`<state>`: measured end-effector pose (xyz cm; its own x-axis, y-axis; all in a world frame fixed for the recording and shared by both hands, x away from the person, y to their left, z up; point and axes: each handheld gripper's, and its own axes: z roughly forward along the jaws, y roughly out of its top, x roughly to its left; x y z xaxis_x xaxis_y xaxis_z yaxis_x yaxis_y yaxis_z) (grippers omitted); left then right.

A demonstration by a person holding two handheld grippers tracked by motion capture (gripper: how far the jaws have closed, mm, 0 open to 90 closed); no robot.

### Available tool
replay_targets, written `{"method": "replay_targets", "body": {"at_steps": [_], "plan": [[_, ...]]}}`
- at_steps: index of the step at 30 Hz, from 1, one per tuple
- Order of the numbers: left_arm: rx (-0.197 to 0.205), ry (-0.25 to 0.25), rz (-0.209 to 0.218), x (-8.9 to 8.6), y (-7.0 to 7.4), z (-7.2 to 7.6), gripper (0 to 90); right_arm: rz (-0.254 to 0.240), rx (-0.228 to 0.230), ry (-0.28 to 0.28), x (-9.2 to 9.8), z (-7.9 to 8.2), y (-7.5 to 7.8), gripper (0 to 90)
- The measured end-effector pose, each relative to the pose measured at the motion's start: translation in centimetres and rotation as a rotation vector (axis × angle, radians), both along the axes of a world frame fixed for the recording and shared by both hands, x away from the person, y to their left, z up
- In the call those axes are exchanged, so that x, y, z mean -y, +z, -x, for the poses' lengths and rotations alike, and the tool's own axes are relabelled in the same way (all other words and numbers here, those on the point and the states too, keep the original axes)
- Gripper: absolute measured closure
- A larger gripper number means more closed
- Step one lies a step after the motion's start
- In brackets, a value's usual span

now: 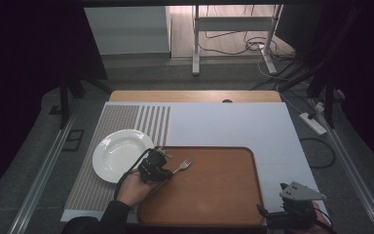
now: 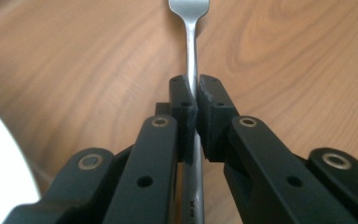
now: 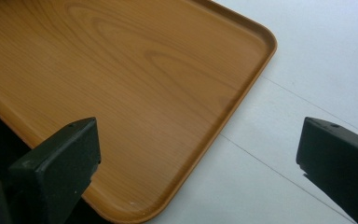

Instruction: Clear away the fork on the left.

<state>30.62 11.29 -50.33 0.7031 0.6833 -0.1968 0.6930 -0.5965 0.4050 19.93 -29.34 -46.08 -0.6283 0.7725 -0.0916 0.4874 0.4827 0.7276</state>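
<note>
left gripper point(image 2: 195, 100) clamped on fork point(image 2: 189, 28) handle over tray point(image 3: 121, 70), seemingly lifted; right gripper point(image 3: 198, 149) agape

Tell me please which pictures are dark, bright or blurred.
High view: dark surroundings, lit table, bright white plate. Left gripper view: the fork head and wood look soft, the plate corner overexposed. Right gripper view: evenly lit, the tray grain sharp.
</note>
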Motion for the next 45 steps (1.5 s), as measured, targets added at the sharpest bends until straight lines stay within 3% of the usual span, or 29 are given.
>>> {"method": "replay_targets", "body": {"at_steps": [4,9,13,18,19,20,21,23,24,25,26,27,32,33,38,45], "plan": [[0.016,0.015,-0.019,0.1,0.0,1.2,84.6,-0.007,0.004,-0.002,0.0,0.0,0.0,0.1],[0.024,0.051,-0.021,-0.4,0.1,2.3,84.6,-0.048,-0.008,-0.038,0.5,-0.1,0.1,0.1],[0.001,0.066,-0.045,-0.8,-0.6,2.5,84.4,-0.067,-0.016,-0.048,0.7,-0.2,0.2,0.1],[0.012,0.062,-0.039,-1.0,-0.7,2.7,83.2,-0.059,-0.02,-0.041,0.6,-0.2,0.1,0.1],[0.025,0.059,-0.046,-0.9,-0.7,2.7,82.0,-0.059,-0.021,-0.04,0.6,-0.2,0.1,0.1],[0.056,0.052,-0.05,-0.9,-0.4,2.5,73.8,-0.057,-0.022,-0.037,0.6,-0.2,0.1,0.1],[0.056,0.052,-0.05,-0.9,-0.4,2.5,71.5,-0.057,-0.022,-0.037,0.6,-0.2,0.1,0.1],[0.093,0.015,-0.039,-0.7,0.0,2.3,70.5,-0.057,-0.021,-0.035,0.5,-0.2,0.1,0.1],[0.113,-0.01,-0.018,-0.3,0.4,1.9,75.9,-0.058,-0.022,-0.035,0.5,-0.3,0.1,0.1],[0.113,-0.01,-0.018,-0.3,0.4,1.9,80.9,-0.058,-0.022,-0.035,0.5,-0.3,0.1,0.1],[0.104,-0.038,0.013,0.1,0.5,1.7,87.3,-0.056,-0.021,-0.034,0.5,-0.3,0.1,0.1],[0.094,-0.052,0.021,0.4,0.5,1.5,87.3,-0.056,-0.021,-0.034,0.5,-0.3,0.1,0.1],[0.06,-0.103,-0.042,2.3,-0.6,0.7,89.1,-0.051,-0.023,-0.03,0.5,-0.3,0.1,0.1],[0.06,-0.103,-0.036,2.3,-0.8,0.5,89.1,-0.048,-0.024,-0.029,0.5,-0.3,0.1,0.1],[0.047,-0.057,-0.034,1.3,-0.8,-0.2,89.1,-0.047,-0.022,-0.025,0.5,-0.2,0.1,0.1],[0.055,-0.004,-0.086,-0.5,-0.7,-0.6,89.1,-0.042,-0.019,-0.019,0.4,-0.2,0.1,0.1]]}}
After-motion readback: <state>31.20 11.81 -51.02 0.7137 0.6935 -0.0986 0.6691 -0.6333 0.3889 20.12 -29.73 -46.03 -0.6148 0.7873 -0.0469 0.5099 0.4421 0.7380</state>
